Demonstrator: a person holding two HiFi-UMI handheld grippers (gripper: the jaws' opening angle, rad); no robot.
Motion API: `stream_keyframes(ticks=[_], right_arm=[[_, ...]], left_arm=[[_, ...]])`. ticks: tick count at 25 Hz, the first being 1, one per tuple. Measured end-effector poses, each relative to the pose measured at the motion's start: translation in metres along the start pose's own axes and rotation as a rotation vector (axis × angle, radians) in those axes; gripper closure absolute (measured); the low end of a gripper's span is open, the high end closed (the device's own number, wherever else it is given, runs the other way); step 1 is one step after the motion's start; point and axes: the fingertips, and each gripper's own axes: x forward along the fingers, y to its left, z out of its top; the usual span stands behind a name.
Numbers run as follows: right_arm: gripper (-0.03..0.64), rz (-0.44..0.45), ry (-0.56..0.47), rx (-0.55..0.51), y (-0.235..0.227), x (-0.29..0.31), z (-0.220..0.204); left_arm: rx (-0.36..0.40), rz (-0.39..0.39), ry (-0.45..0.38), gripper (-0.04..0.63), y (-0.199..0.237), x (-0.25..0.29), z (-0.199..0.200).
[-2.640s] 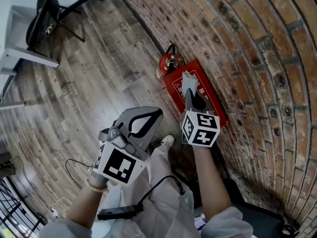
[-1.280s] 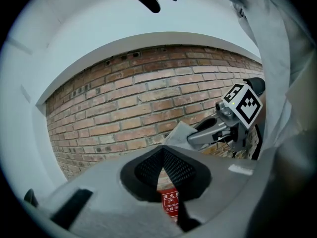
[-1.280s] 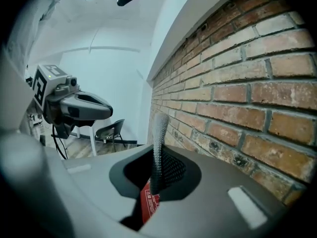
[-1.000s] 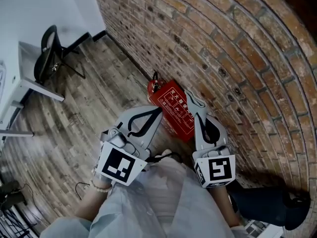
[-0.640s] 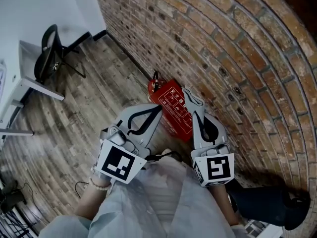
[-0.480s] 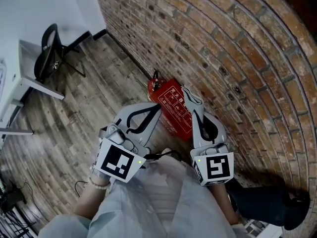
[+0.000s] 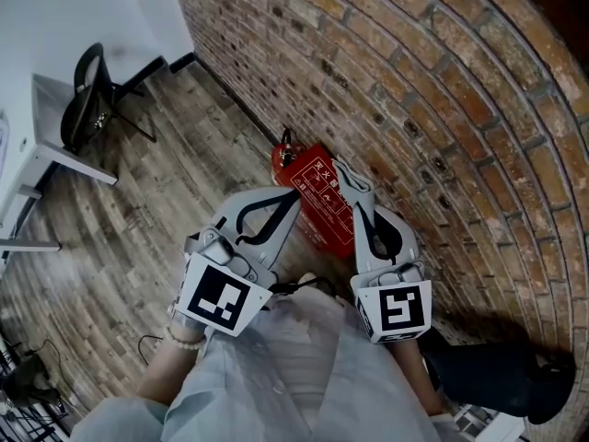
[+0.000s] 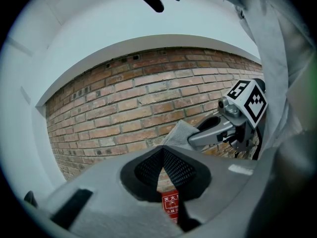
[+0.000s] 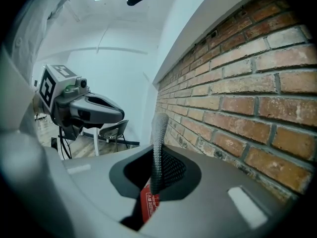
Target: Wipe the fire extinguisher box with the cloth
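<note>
The red fire extinguisher box lies on the wooden floor against the brick wall, with a red extinguisher at its far end. My right gripper hangs above the box, shut on a grey cloth; that cloth stands up between its jaws. My left gripper is beside it, over the box's left edge, shut with nothing in it. The box shows below the left jaws, and the box also shows under the right ones.
A brick wall runs along the right. A black chair and a white table leg stand at the far left. A dark object lies at the lower right, and cables at the lower left.
2.6 s ago my right gripper held the cloth down on the box; both grippers have since come up and back towards me. Over the last second they barely move.
</note>
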Motion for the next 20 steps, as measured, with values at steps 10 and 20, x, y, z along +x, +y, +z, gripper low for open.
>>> stream_keyframes(ticks=[10,20], right_arm=[[0.598,-0.003,0.009,0.005,-0.0013,-0.0004,-0.0041],[0.598,-0.001,0.015,-0.001,-0.0004,-0.0018,-0.0064]], left_arm=[[0.0,0.0,0.003,0.598,-0.0008,0.001,-0.0017],[-0.007,0.009,0.009,0.598,-0.0011,-0.0015,-0.0038]])
